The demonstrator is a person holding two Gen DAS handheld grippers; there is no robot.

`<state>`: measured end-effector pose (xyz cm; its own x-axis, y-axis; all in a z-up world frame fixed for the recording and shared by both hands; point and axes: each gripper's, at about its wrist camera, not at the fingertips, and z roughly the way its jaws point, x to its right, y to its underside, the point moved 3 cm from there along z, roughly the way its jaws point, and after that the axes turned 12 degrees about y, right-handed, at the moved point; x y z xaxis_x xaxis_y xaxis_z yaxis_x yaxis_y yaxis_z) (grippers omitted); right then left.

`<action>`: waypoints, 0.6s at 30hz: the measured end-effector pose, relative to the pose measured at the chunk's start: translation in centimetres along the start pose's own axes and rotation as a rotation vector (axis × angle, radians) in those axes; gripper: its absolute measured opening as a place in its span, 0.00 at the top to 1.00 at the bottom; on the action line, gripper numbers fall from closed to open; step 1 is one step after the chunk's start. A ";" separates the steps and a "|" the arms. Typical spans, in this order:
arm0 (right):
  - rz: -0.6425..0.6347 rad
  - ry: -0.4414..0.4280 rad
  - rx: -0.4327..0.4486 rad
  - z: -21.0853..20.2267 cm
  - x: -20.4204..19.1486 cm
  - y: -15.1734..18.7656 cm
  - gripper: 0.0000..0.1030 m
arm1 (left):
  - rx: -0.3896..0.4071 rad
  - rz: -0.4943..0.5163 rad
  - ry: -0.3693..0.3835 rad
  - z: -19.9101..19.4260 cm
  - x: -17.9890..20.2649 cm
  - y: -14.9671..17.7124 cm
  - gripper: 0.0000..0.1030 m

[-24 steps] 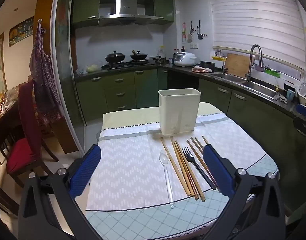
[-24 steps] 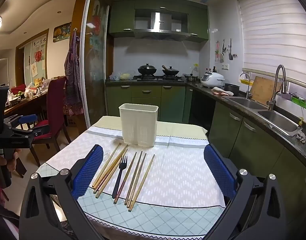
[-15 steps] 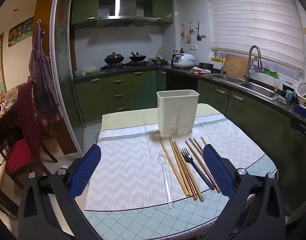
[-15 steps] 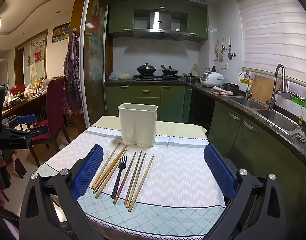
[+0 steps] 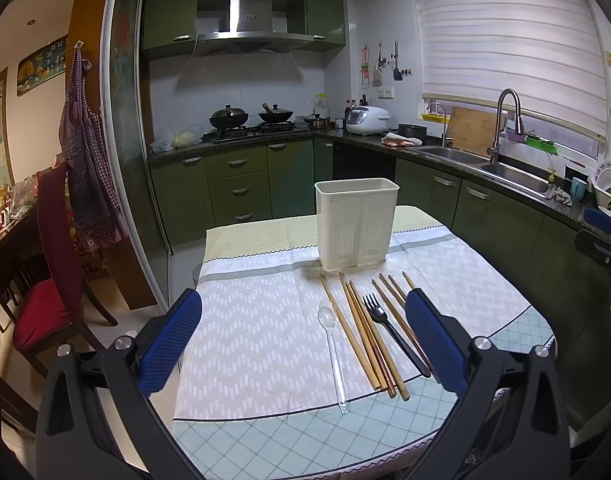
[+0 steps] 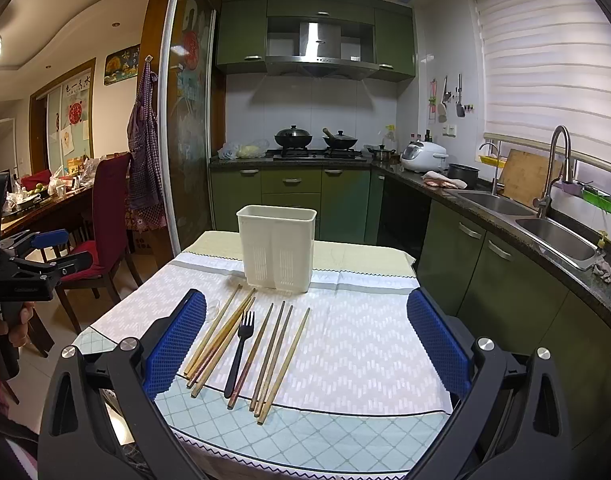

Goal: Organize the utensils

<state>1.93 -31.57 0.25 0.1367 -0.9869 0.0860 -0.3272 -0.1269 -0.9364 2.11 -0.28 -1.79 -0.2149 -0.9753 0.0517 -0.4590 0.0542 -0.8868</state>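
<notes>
Ahead, utensils [image 5: 369, 332], left hand-held gripper [image 5: 305, 332] agape

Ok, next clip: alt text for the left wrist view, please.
The open left gripper hangs above a cloth-covered table where a clear plastic spoon, wooden chopsticks and a black fork lie side by side in front of an upright white utensil holder. Green kitchen cabinets and a sink stand behind.
</notes>
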 end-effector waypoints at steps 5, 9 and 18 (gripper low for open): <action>0.002 -0.001 -0.003 0.0 0.0 0.0 0.04 | -0.001 -0.001 -0.001 -0.1 -0.1 0.0 0.06; 0.003 -0.002 -0.003 0.1 0.0 0.0 0.04 | -0.001 0.000 -0.001 -0.2 -0.1 0.1 0.06; 0.004 -0.003 -0.005 0.1 0.0 0.1 0.04 | -0.004 0.000 0.000 -0.3 -0.1 0.3 0.06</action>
<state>2.01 -31.57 0.16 0.1378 -0.9871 0.0815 -0.3325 -0.1236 -0.9350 1.77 -0.08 -1.94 -0.2152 -0.9752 0.0517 -0.4623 0.0551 -0.8850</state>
